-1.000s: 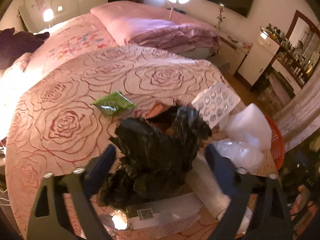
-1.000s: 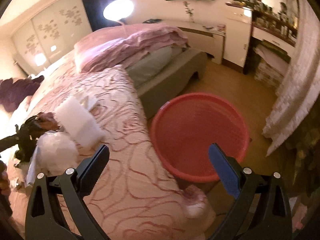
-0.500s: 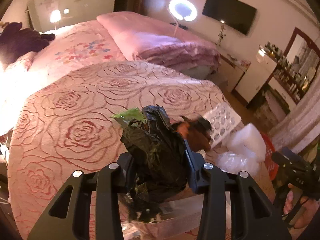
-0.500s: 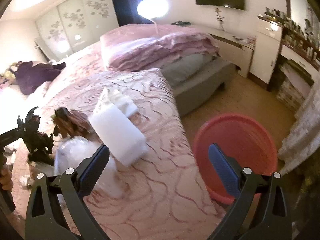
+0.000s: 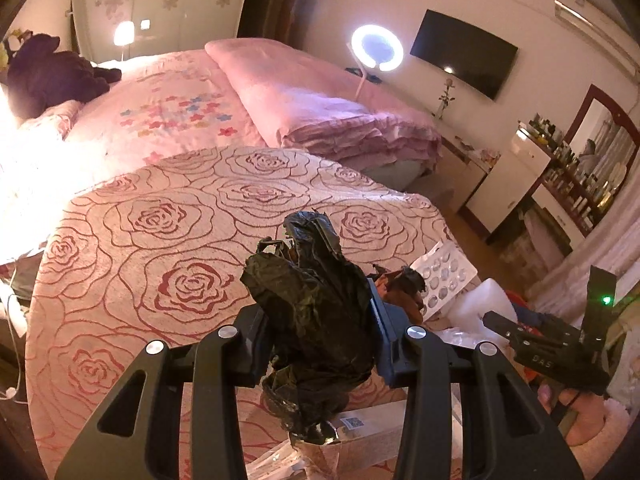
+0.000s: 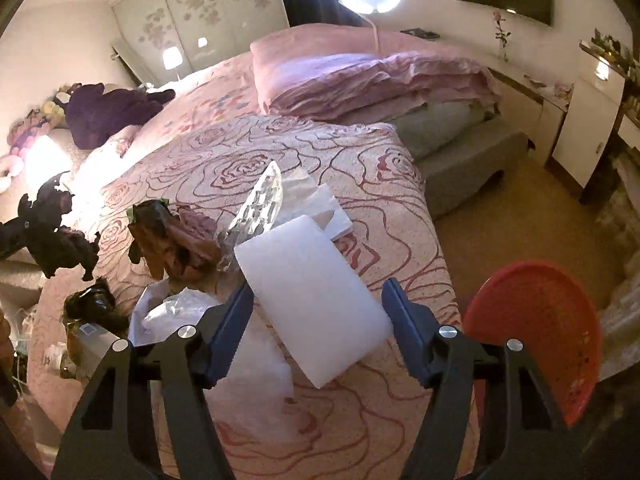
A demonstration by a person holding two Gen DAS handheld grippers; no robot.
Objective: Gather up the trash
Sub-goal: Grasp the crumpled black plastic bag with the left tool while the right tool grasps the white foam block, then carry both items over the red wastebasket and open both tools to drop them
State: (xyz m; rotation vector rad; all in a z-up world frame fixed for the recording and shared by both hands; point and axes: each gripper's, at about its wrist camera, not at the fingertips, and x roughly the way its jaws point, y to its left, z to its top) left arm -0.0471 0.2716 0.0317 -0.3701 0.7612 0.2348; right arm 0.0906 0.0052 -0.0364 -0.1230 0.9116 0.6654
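Observation:
My left gripper point(image 5: 318, 332) is shut on a crumpled black plastic bag point(image 5: 312, 312) and holds it above the rose-patterned bedspread point(image 5: 168, 240); the bag also shows at the far left of the right wrist view point(image 6: 52, 232). My right gripper point(image 6: 318, 320) is open, its fingers either side of a white foam slab point(image 6: 312, 292) lying near the bed's edge. A red basin point(image 6: 536, 332) stands on the floor to the right of the bed. Brown crumpled wrapping point(image 6: 176, 244), a clear blister tray point(image 6: 260, 200) and clear plastic film point(image 6: 176, 312) lie on the bed.
A folded pink quilt point(image 6: 360, 76) lies at the head of the bed. A dark purple plush toy point(image 5: 48, 76) sits far left. White paper point(image 6: 316, 200) lies behind the foam slab. A labelled box point(image 5: 360, 424) lies under the bag. A white cabinet point(image 5: 504, 184) stands at right.
My left gripper closed on the black bag and lifted it off the bed. My right gripper swung left from the red basin to over the white foam slab.

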